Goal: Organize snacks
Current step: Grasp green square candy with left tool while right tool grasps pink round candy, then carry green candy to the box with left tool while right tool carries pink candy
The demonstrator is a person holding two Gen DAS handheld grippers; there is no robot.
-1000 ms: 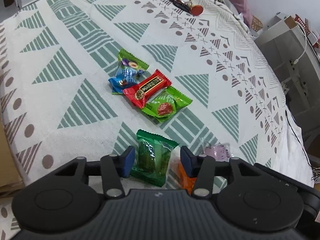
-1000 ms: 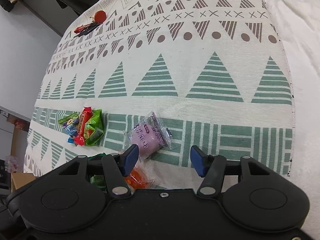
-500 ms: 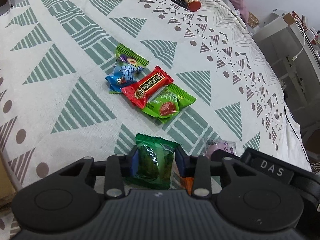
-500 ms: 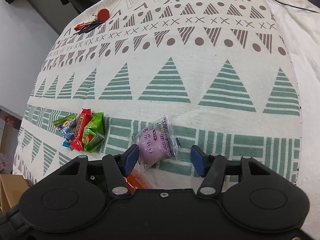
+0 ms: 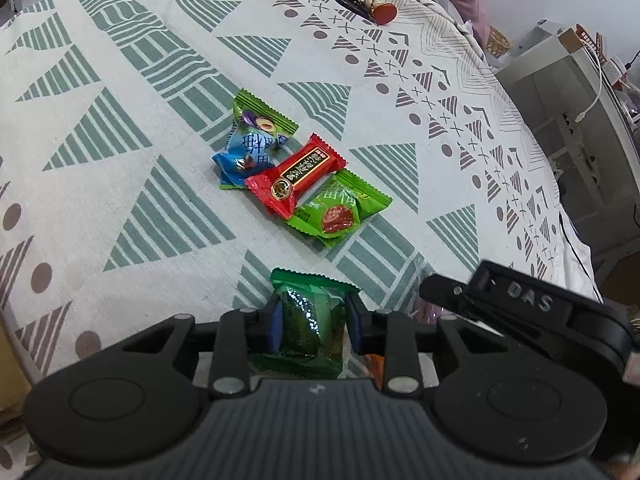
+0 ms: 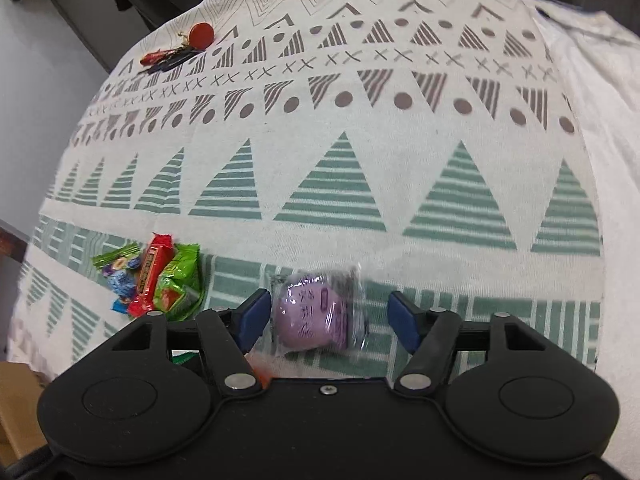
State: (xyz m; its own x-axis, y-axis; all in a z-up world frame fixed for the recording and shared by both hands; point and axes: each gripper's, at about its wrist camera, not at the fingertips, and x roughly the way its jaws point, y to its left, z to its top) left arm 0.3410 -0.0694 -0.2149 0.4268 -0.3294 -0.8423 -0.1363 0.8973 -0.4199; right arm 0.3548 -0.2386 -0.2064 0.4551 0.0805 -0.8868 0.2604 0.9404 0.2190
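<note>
My left gripper (image 5: 314,326) is shut on a dark green snack packet (image 5: 310,322) just above the patterned tablecloth (image 5: 120,120). Ahead lies a cluster: a red bar (image 5: 298,180), a light green packet (image 5: 340,212), a blue candy (image 5: 244,152) and a green plum candy (image 5: 260,116). My right gripper (image 6: 328,314) is open, its fingers on either side of a purple snack in clear wrap (image 6: 316,312). The cluster also shows at the left of the right wrist view (image 6: 156,276). An orange packet (image 5: 374,362) peeks out below the left gripper.
A red-tagged key bunch (image 5: 360,0) lies at the far side of the cloth; it also shows in the right wrist view (image 6: 180,50). A grey shelf unit (image 5: 568,92) stands beyond the table's right edge. A cardboard box (image 6: 16,408) sits at the lower left.
My left gripper has closed on the dark green packet. My right gripper has moved forward, so the purple snack now lies between its open fingers.
</note>
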